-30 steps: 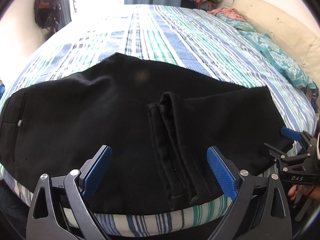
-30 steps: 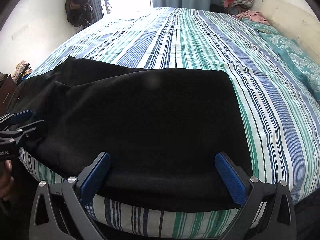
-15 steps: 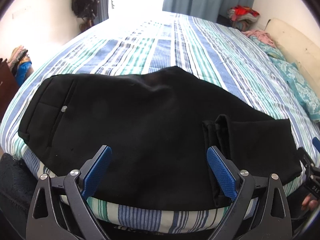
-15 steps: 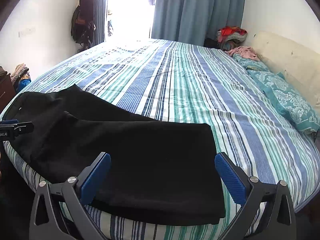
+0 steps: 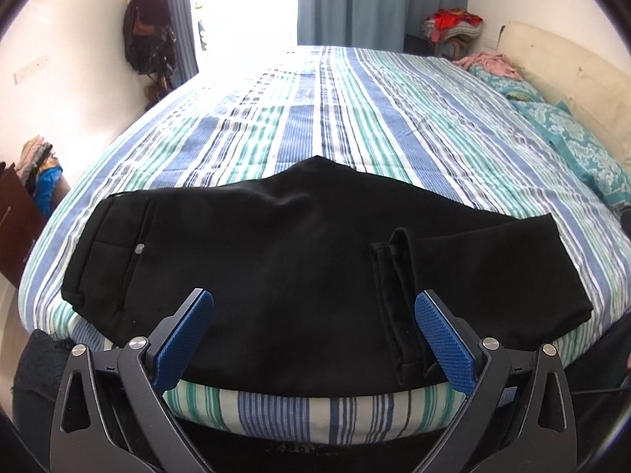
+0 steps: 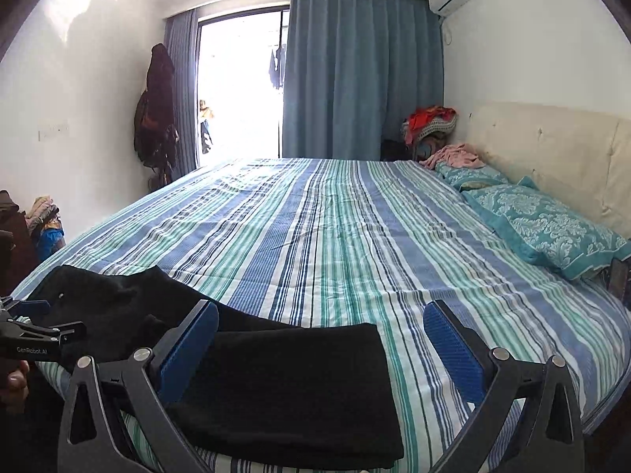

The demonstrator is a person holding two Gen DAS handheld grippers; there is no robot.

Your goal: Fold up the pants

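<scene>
Your pants (image 5: 299, 260) lie folded along the striped bed's (image 6: 335, 236) near edge, toward its left corner. Left: hanging clothes (image 6: 155, 110). Centre: curtains (image 6: 361, 75). Right: pillow (image 6: 548, 228), headboard (image 6: 552, 142). Left gripper (image 5: 313, 335) and right gripper (image 6: 321, 343) both gape, holding nothing.

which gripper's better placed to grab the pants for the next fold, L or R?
Left, probably. The left gripper hangs open over the black pants, leg hems by its right finger. The right gripper straddles only the folded end and mostly faces bare bedsheet.

White walls (image 6: 532, 59), blue curtains (image 6: 355, 79), bright glass door (image 6: 240, 86), striped bed (image 6: 335, 236).
</scene>
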